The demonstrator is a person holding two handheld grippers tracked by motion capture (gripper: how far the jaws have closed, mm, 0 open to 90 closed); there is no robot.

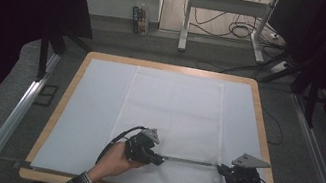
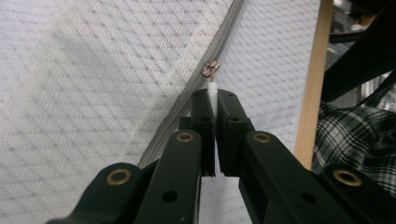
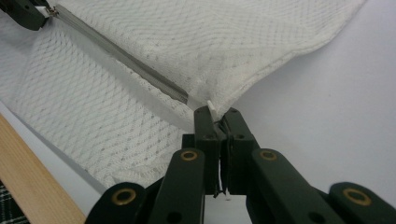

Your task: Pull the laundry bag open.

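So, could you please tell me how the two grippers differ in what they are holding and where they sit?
The left gripper is shut on the white zipper pull tab, just behind the metal slider. The right gripper is shut on the mesh bag by the zipper's end. In the high view, left sits mid-table and right nearer the table edge. Both are shut, stretching the zipper between them.

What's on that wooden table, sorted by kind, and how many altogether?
White mesh zip-up bag: 1
Grey zipper with metal slider: 1
Pale sheet covering the tabletop: 1
Black two-jaw grippers, left and right, both shut on the bag: 2
Total: 5
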